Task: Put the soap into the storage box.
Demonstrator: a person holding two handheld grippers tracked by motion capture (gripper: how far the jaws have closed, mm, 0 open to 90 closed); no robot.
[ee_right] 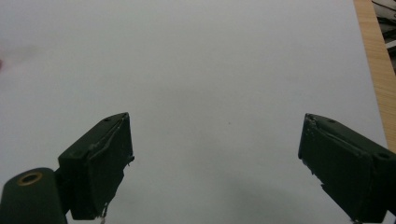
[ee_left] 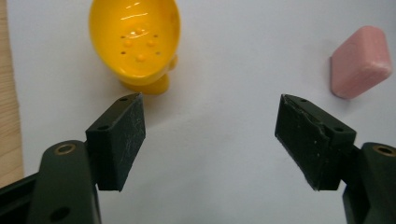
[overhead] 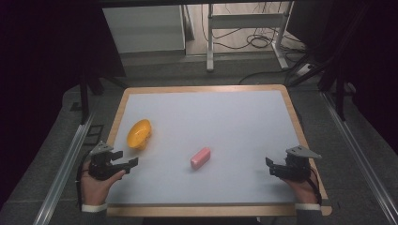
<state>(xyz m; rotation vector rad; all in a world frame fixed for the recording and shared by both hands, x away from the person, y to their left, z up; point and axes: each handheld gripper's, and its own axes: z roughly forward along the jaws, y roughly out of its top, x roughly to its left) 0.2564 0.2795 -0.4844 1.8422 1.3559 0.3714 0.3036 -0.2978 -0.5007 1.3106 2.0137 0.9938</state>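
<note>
Yellow cup (overhead: 139, 133) on its side near left edge of desk (overhead: 244, 108); pink block (overhead: 200, 158) mid-desk. Left claw (overhead: 132, 163) and right claw (overhead: 269, 165) both open, empty. Risk: rounded cup rolling away under a glancing pinch.

High view overlooks the table (overhead: 206, 108); both gripper views look close along it, perhaps overlapping.
</note>
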